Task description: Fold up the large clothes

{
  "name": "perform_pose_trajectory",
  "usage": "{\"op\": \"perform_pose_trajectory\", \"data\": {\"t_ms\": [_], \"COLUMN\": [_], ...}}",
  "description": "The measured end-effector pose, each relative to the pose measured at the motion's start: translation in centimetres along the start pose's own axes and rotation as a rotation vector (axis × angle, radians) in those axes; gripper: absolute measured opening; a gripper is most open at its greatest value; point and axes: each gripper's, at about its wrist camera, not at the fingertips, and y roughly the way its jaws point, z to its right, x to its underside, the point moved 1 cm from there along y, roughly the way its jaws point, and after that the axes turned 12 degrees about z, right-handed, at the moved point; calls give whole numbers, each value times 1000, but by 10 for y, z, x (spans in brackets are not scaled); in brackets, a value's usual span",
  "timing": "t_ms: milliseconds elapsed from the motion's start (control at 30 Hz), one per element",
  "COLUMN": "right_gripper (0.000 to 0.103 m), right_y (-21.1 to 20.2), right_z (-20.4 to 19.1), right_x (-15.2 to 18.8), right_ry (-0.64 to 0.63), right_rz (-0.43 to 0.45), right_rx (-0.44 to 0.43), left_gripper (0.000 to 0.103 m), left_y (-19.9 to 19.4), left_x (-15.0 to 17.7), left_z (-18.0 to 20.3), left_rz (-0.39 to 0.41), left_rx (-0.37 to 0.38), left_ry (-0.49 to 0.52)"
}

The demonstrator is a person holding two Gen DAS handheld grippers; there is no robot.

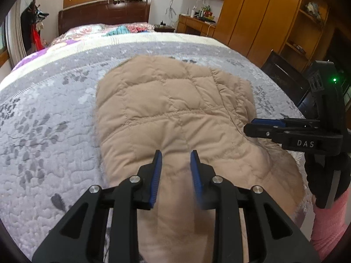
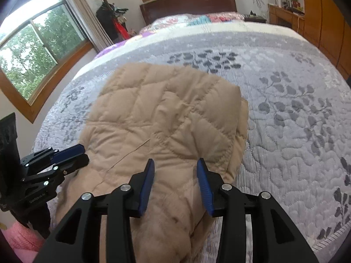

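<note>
A beige quilted jacket (image 1: pixel 171 100) lies folded into a compact shape on the grey leaf-patterned bedspread (image 1: pixel 54 120), its fleecy near end toward me. My left gripper (image 1: pixel 176 155) hovers over that near end, jaws partly open. The fabric shows smooth between its blue pads (image 1: pixel 156 175) and is not pinched. In the right wrist view the jacket (image 2: pixel 166 114) fills the middle and my right gripper (image 2: pixel 174 164) hangs above its near right corner, also partly open with nothing clamped. Each gripper appears in the other's view at the jacket's side edge: the right gripper (image 1: pixel 248 127) and the left gripper (image 2: pixel 81 153).
The bedspread (image 2: pixel 296 120) stretches far beyond the jacket to a dark wooden headboard (image 1: pixel 103 15), with bright clothes (image 1: pixel 122 29) piled near it. A wooden wardrobe (image 1: pixel 263 22) stands right of the bed, a window (image 2: pixel 33 50) and a coat rack (image 2: pixel 109 17) left. A pink sleeve (image 1: pixel 329 225) shows at the bed's foot.
</note>
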Motion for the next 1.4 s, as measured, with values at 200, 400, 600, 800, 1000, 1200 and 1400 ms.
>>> {"op": "perform_pose_trajectory", "data": {"t_ms": [200, 400, 600, 800, 1000, 1200, 1400], "right_gripper": [41, 41, 41, 40, 40, 40, 44], "right_y": [-38, -44, -23, -10, -6, -4, -18], "right_z": [-27, -43, -31, -26, -28, -32, -37], "right_x": [12, 40, 55, 61, 65, 69, 66], "right_ry": [-75, -96, -53, -43, -59, -51, -39], "right_rz": [40, -3, -40, -50, -40, -20, 5], "right_rx": [-51, -91, -89, -93, -76, -66, -78], "left_gripper": [28, 28, 29, 29, 29, 29, 26], "left_y": [-35, -41, -28, -14, -9, -9, -21], "left_x": [12, 31, 45, 53, 58, 59, 46], "left_z": [8, 13, 10, 1, 3, 4, -5], "left_rz": [28, 5, -12, -39, -32, -23, -31], "left_rx": [18, 38, 35, 58, 49, 48, 79], "left_ry": [31, 47, 66, 37, 46, 46, -10]}}
